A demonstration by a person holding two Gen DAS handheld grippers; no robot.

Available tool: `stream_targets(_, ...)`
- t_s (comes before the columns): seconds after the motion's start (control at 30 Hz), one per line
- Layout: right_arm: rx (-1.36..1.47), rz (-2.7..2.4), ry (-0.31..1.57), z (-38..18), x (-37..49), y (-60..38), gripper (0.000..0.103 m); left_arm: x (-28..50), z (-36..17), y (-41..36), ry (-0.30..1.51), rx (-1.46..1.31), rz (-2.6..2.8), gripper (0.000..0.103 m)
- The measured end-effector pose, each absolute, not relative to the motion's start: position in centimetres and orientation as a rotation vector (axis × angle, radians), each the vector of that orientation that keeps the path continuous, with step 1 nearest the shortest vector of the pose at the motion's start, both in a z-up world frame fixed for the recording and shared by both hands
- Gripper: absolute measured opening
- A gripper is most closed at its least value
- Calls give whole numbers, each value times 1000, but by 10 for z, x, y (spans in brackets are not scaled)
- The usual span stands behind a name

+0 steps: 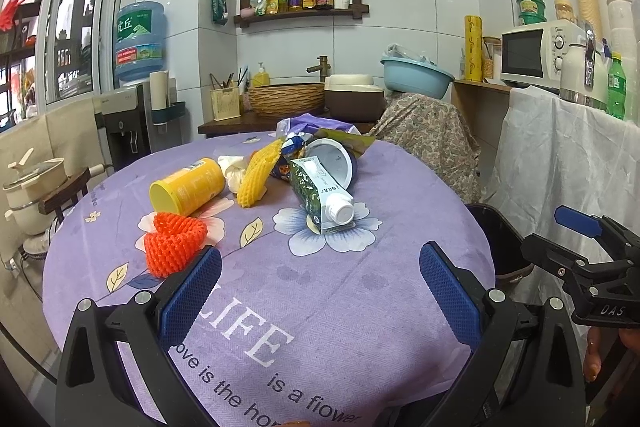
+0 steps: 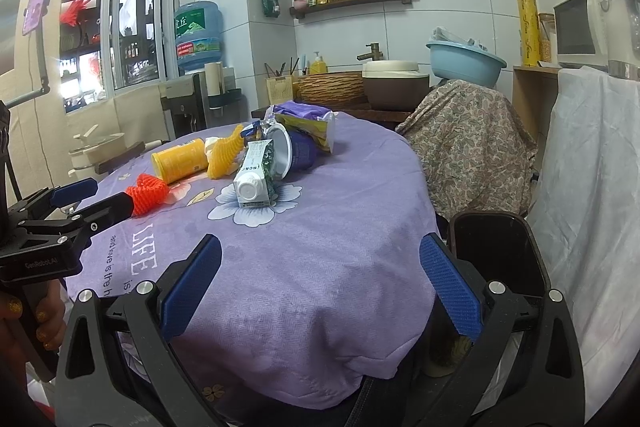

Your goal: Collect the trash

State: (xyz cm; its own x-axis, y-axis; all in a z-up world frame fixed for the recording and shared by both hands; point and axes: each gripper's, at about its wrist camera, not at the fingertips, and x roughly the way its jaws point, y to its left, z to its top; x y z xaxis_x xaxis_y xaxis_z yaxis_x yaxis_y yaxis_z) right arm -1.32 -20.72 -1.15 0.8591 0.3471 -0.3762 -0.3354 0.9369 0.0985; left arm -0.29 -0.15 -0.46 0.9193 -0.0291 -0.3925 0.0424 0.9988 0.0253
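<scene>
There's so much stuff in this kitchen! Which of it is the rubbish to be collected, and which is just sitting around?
For the job: orange foam net, yellow foam net, yellow can, carton, blue cup, wrappers, black bin.

Just lying about: microwave, water jug, blue basin, green bottle, basket.

Trash on the purple table, counted
Two foam fruit nets, one orange [image 1: 174, 243] and one yellow [image 1: 256, 173]; one yellow can [image 1: 188, 185]; one milk carton [image 1: 320, 193]; one white-lined cup [image 1: 334, 163]
</scene>
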Motion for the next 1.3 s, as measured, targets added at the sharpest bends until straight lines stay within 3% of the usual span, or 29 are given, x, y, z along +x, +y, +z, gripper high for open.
stream_targets(1.3, -14, 372, 407, -9, -3, -197, 98, 5, -11, 6, 431, 27, -68, 98)
